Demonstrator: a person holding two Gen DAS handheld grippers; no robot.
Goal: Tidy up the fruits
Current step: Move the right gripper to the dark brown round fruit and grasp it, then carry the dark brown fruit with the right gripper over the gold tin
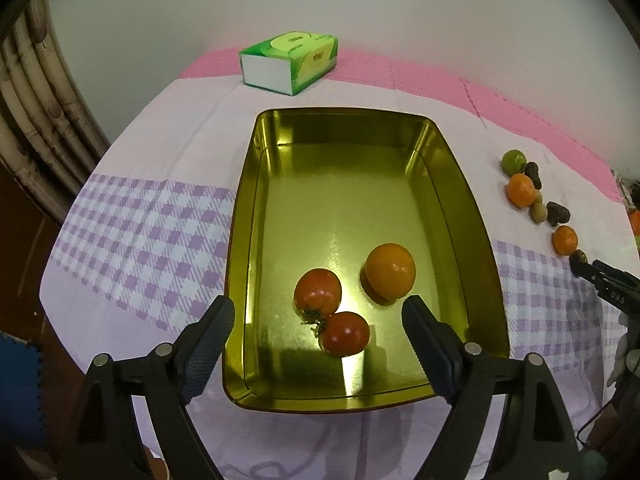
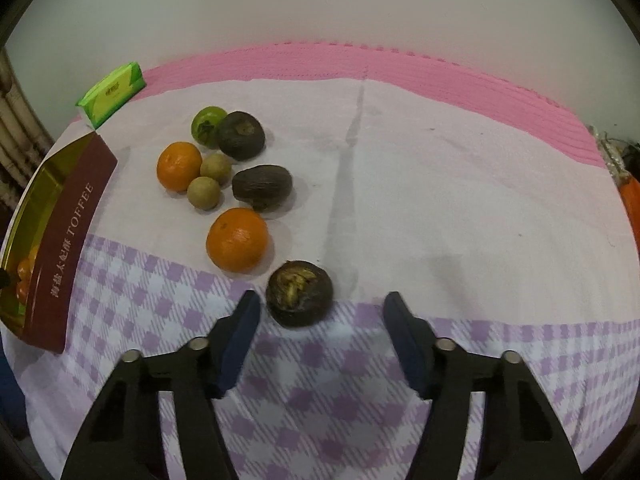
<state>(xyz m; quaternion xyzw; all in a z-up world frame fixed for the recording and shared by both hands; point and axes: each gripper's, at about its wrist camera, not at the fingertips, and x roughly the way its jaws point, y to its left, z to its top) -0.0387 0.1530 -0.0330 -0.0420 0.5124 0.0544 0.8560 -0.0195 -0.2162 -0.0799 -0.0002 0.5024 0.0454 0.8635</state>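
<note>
only the left view shows inside the gold tin [image 1: 476, 216], long axis running up-frame; left gripper [image 1: 318, 316] spread over tomatoes [image 1: 318, 292], right gripper [image 2: 322, 310] spread, empty, behind a dark fruit [image 2: 299, 294]

The tin [image 1: 476, 240] shines gold-yellow inside, with a dark red outer wall lettered in pale print. In it lie two red-orange tomatoes [image 1: 318, 292] and a yellow-orange orange [image 1: 390, 270]. The cloth [image 2: 440, 200] is pale lilac-white with a band of purple and white checks low in the frame, and a pink mat [image 2: 440, 76] borders it at the top. At upper left stands a green and white tissue pack [image 1: 290, 62]. Beside the tin lie two orange mandarins [image 2: 237, 240], a green fruit [image 2: 206, 125], two olive-tan small fruits [image 2: 204, 193] and three dark brown fruits [image 2: 299, 294], the nearest showing yellowish flesh.
</note>
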